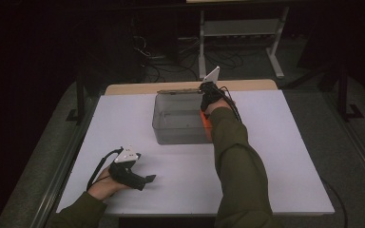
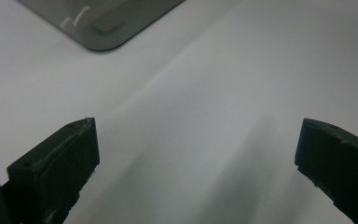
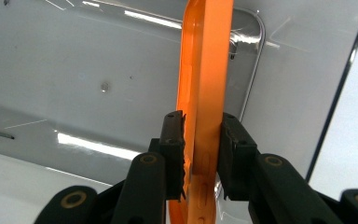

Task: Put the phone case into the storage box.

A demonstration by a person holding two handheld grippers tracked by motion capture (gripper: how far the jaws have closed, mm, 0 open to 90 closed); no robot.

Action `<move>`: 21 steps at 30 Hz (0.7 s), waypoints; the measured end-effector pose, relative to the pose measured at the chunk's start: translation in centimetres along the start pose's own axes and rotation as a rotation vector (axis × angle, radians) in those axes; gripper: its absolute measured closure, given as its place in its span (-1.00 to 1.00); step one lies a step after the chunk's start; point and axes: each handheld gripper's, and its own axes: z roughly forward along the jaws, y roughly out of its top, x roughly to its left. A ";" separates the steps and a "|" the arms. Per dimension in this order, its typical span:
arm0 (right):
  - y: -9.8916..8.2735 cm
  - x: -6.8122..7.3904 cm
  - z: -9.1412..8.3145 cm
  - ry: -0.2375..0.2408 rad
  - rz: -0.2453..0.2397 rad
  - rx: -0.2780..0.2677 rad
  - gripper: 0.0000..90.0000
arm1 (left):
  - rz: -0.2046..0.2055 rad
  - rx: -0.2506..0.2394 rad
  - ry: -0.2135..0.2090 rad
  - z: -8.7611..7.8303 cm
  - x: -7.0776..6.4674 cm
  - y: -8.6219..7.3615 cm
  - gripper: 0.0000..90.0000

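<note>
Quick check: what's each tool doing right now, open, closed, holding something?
Left tool: open, holding nothing, over the table.
Right tool: closed on the orange handle of the clear box.

High view looks down from afar; gripper views close; all share the bin (image 1: 178, 118)

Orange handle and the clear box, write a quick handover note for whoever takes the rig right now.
Right gripper: shut on the orange handle, fingers pressing it from both sides, at the right end of the clear box.
Left gripper: open, holds nothing, resting low over the white table near the front left.
Clear box: sits at the middle back of the table; looks empty.
Done: the handle is gripped.
Left: probably swinging the handle or lifting the box by it; the left gripper is free to help steady it.
</note>
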 end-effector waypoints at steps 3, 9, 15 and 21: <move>0.0 0.0 -0.1 -0.002 -0.002 -0.003 0.61 | -0.001 0.000 -0.001 0.0 0.0 0.0 -1.00; 0.1 0.0 -0.4 -0.006 -0.003 -0.007 0.61 | -0.002 0.001 -0.001 0.0 0.0 0.0 -1.00; 0.1 -0.1 -0.9 -0.017 -0.011 -0.013 0.63 | 0.002 0.003 -0.001 0.1 0.0 0.0 -1.00; 0.1 -0.2 -1.4 -0.019 -0.011 -0.021 0.64 | -0.001 -0.001 0.000 0.1 0.1 0.0 -1.00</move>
